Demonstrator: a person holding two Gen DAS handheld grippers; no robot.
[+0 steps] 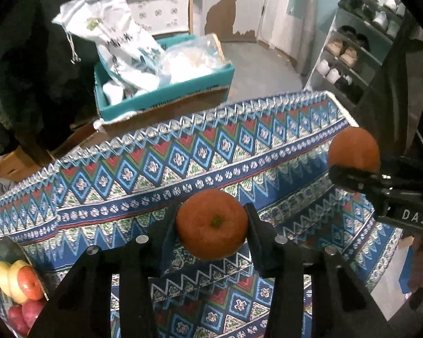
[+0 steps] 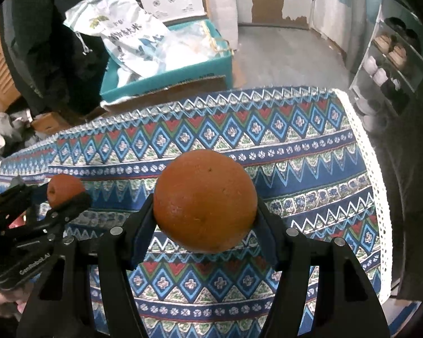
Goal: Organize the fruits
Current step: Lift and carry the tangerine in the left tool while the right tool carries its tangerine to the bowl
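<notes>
Here the left gripper (image 1: 211,225) is clamped on a small orange (image 1: 211,224), lifted above the cloth (image 1: 268,146). The right gripper (image 2: 206,217) grips a bigger orange (image 2: 205,200) beside it. At the far left, a plate (image 1: 2,246) holds more fruit (image 1: 19,281).

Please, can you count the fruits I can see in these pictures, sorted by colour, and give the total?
Orange: 2, the small orange in the left gripper and the large orange in the right gripper
Yellow: 2, in the bowl
Orange-red: 1, same bowl
Dark red: 2 visible, partly cut off at the frame edge
Total: 7 visible
</notes>
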